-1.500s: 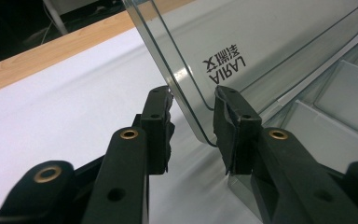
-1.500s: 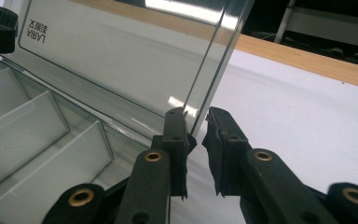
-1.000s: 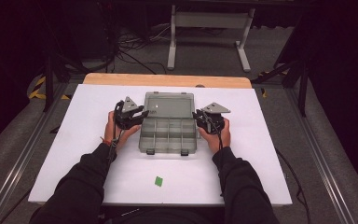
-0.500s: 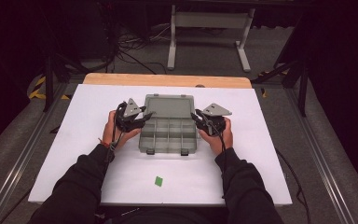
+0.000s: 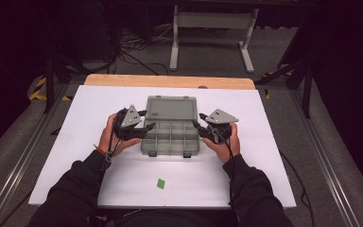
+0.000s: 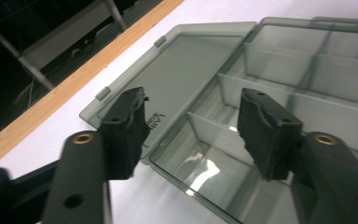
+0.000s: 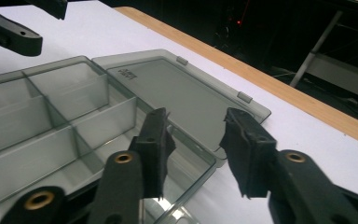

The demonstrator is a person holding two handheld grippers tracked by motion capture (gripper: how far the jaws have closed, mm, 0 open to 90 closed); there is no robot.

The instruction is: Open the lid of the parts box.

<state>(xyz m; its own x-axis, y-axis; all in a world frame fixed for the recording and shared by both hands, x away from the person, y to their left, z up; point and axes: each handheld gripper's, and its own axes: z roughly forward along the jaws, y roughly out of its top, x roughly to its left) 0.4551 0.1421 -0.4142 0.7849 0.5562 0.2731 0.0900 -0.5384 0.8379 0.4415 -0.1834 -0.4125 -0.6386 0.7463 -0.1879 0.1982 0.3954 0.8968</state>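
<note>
from above, the open organizer box (image 5: 171, 133) lies mid-counter (image 5: 274, 142), lid flat behind it, with the left tool (image 5: 141, 120) and right tool (image 5: 199, 122) at its two ends. the left tool's view shows its jaws wide astride the box's near corner (image 6: 186, 168), seemingly not touching. the right tool's view shows wide jaws over the opposite corner (image 7: 200, 172).

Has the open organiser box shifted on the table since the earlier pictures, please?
No. The organiser box lies open at the same place, its lid's far edge as near the table's wooden strip as before, with the green scrap equally far in front.
</note>
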